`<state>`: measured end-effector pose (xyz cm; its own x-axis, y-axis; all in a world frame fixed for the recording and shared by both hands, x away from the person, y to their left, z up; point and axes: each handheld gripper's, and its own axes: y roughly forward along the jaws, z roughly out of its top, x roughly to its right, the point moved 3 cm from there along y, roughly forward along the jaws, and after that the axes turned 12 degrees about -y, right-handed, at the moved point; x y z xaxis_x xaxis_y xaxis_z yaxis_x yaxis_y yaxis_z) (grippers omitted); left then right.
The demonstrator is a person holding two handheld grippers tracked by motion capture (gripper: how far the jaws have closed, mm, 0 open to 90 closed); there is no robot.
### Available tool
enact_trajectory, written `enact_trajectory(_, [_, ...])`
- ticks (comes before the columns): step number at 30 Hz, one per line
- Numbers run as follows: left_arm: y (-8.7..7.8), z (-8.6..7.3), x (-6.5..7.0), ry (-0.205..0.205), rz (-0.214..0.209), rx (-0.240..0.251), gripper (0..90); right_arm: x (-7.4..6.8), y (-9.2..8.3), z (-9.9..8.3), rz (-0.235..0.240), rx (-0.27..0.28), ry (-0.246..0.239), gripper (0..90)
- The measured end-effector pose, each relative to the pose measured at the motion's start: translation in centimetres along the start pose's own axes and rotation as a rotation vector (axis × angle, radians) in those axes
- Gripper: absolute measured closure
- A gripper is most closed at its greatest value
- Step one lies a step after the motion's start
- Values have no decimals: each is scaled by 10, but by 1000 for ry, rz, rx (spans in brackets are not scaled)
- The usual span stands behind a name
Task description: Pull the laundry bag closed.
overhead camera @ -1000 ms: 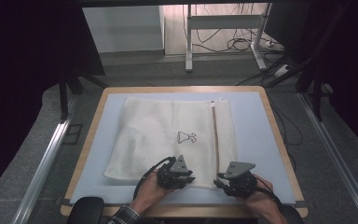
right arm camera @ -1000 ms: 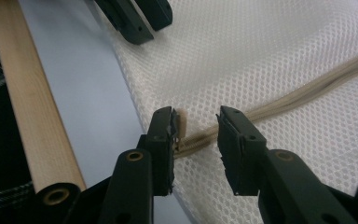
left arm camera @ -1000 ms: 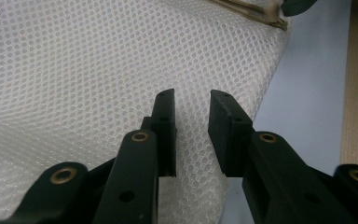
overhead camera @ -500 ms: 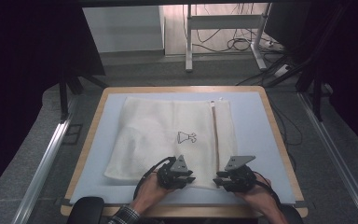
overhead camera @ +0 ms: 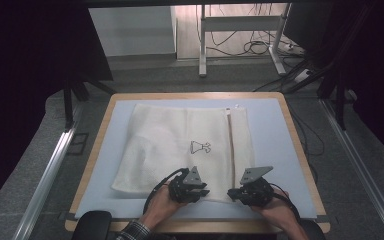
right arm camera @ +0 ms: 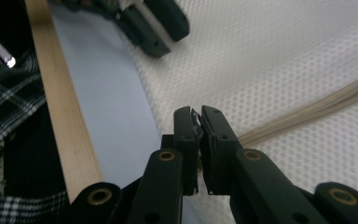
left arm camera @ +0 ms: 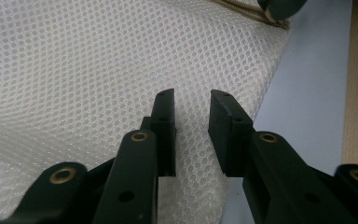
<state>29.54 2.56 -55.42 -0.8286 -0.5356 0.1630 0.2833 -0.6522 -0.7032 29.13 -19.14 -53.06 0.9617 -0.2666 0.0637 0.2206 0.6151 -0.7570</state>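
A white mesh bag (overhead camera: 180, 135) lies flat on the blue-grey mat (overhead camera: 272, 135), with a beige zipper (overhead camera: 230, 145) running from its far edge to its near edge. My left gripper (overhead camera: 206, 192) rests low on the bag's near edge. In the left gripper view, my left gripper (left arm camera: 193, 99) stands open, with mesh (left arm camera: 74, 70) under the gap between the jaws. My right gripper (overhead camera: 231, 192) sits at the near end of the zipper. Its jaws (right arm camera: 197, 114) have just been closing and are shut on a small dark zipper pull where the zipper (right arm camera: 317, 107) ends.
The mat lies on a table with a wooden rim (overhead camera: 300, 150). A small black drawing (overhead camera: 200, 146) marks the middle of the bag. Metal rails (overhead camera: 50, 170) run along both sides of the table, and a desk frame with cables (overhead camera: 240, 45) stands behind it.
The right gripper has tipped a little at the bag's near edge. The left hand and the bag lie as before.
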Motion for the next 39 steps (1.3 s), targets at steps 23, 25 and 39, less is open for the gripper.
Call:
enact_trajectory(23, [17, 19, 21, 33, -79, 23, 803, 0, -1, -1, -19, -21, 24, 850])
enact_trajectory(25, [21, 20, 25, 52, -83, 22, 817, 0, -2, -1, -19, -17, 30, 850])
enact_trajectory(39, [30, 17, 33, 56, -119, 35, 898, 4, -1, -2, -29, -25, 40, 857])
